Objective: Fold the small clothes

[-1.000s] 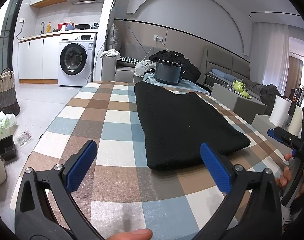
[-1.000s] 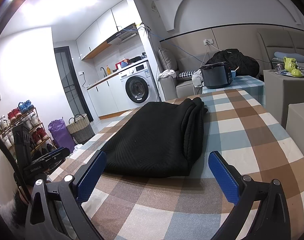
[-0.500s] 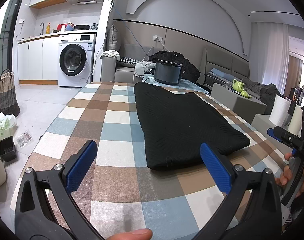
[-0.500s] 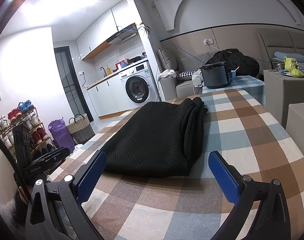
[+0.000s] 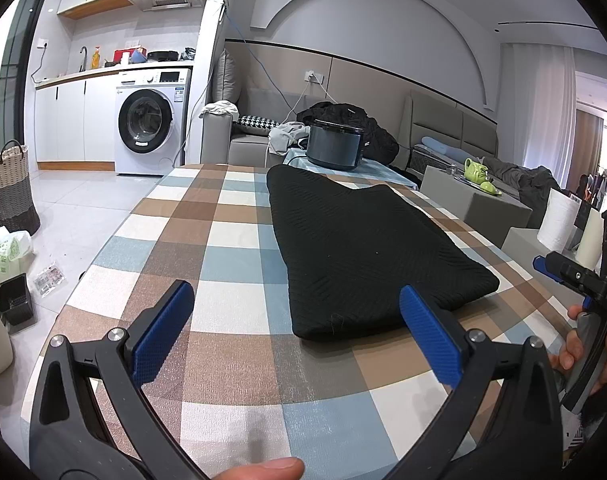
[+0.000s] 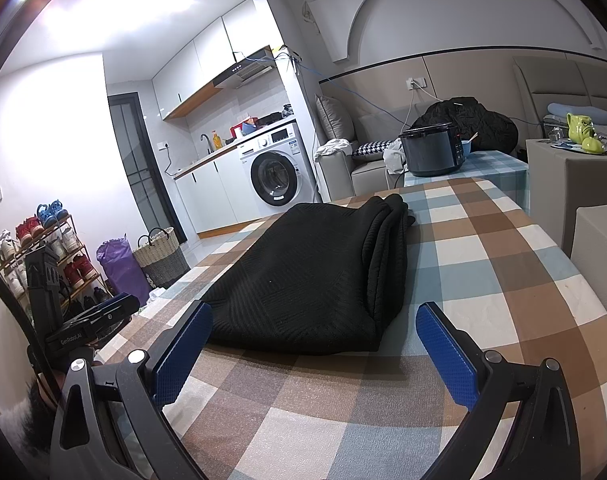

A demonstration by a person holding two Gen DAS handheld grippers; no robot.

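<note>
A: Black knit garment (image 5: 363, 256) lies flat, folded into a long strip, on the checked tablecloth (image 5: 231, 240), running lengthwise away from both cameras. Its stacked edges show along one long side.

B: Why is it placed that way?

A: Probably so the near end can be lifted for another fold.

B: And the grippers?

A: Left gripper (image 5: 295, 332) and right gripper (image 6: 315, 344) hover just short of that near end, blue pads spread wide, holding nothing.
</note>
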